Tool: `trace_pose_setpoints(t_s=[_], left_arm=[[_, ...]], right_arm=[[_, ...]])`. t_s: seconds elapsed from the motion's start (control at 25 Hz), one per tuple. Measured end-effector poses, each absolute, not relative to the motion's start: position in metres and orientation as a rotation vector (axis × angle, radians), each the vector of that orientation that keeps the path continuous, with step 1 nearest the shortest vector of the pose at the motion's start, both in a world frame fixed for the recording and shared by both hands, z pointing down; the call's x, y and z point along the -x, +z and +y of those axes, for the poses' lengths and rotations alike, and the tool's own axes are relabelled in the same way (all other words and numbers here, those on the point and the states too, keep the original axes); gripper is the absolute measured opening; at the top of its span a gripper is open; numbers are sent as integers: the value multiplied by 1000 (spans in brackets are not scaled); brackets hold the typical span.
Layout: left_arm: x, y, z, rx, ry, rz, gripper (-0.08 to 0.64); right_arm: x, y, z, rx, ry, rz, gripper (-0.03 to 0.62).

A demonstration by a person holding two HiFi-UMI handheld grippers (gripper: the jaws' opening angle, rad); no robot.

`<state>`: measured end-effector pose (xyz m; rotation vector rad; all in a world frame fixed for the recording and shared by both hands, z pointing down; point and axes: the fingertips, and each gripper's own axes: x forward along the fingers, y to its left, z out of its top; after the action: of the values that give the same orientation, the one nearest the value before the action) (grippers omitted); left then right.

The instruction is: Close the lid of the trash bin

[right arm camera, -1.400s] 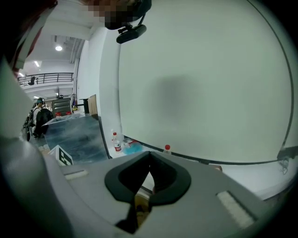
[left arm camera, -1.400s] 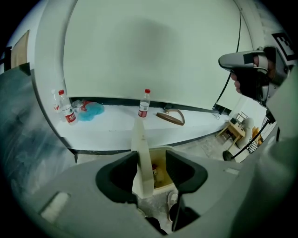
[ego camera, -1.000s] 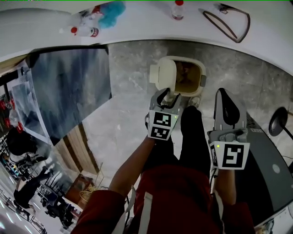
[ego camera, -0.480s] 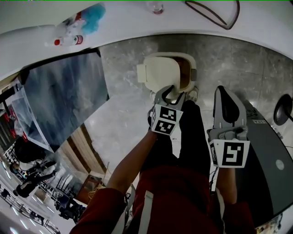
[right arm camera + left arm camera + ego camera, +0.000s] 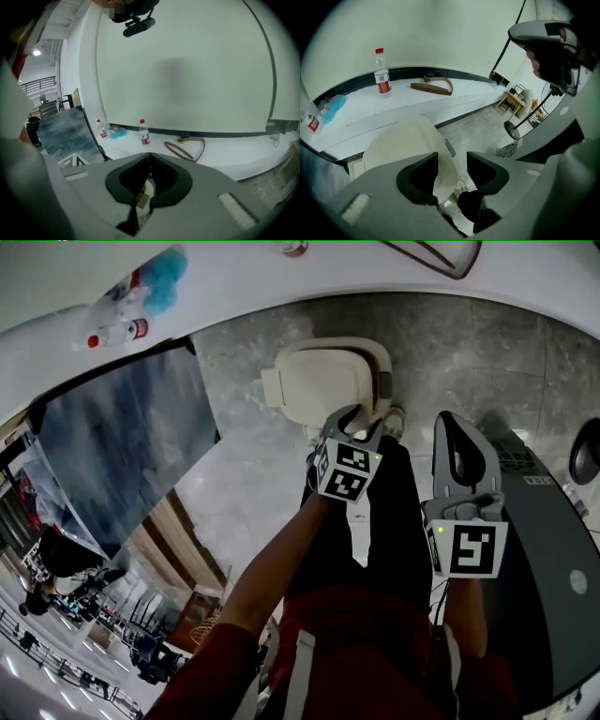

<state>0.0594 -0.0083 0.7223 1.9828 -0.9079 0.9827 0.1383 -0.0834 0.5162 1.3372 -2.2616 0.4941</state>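
Note:
A cream trash bin (image 5: 383, 367) stands on the grey floor, ahead of the person's dark trouser legs. Its lid (image 5: 314, 382) is lowered over the opening, and only a strip of the bin's rim shows at the right. My left gripper (image 5: 353, 420) is at the lid's near edge. In the left gripper view the left gripper (image 5: 452, 161) has its jaws apart, with the lid (image 5: 405, 140) just beyond them and its edge showing in the gap. My right gripper (image 5: 457, 432) is held up to the right, clear of the bin. In its own view the right gripper (image 5: 150, 158) is shut on nothing.
A white curved ledge (image 5: 234, 282) runs behind the bin. On it are a water bottle (image 5: 382, 77), a brown strap (image 5: 433, 87) and a blue cloth with small bottles (image 5: 136, 301). A dark marbled panel (image 5: 122, 446) leans at the left. A grey unit (image 5: 548, 587) stands at the right.
The lid has swung down from upright to lie over the bin's opening. My left gripper followed it forward and to the right. The right gripper has barely moved.

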Motion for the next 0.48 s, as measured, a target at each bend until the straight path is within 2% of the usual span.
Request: trace_pose_setpoints(t_s=[0.48], left_arm=[[-83,791,-7,-1959,1071,-841,199]], right_arm=[[-157,567,-70,-1295,583,-2224,0]])
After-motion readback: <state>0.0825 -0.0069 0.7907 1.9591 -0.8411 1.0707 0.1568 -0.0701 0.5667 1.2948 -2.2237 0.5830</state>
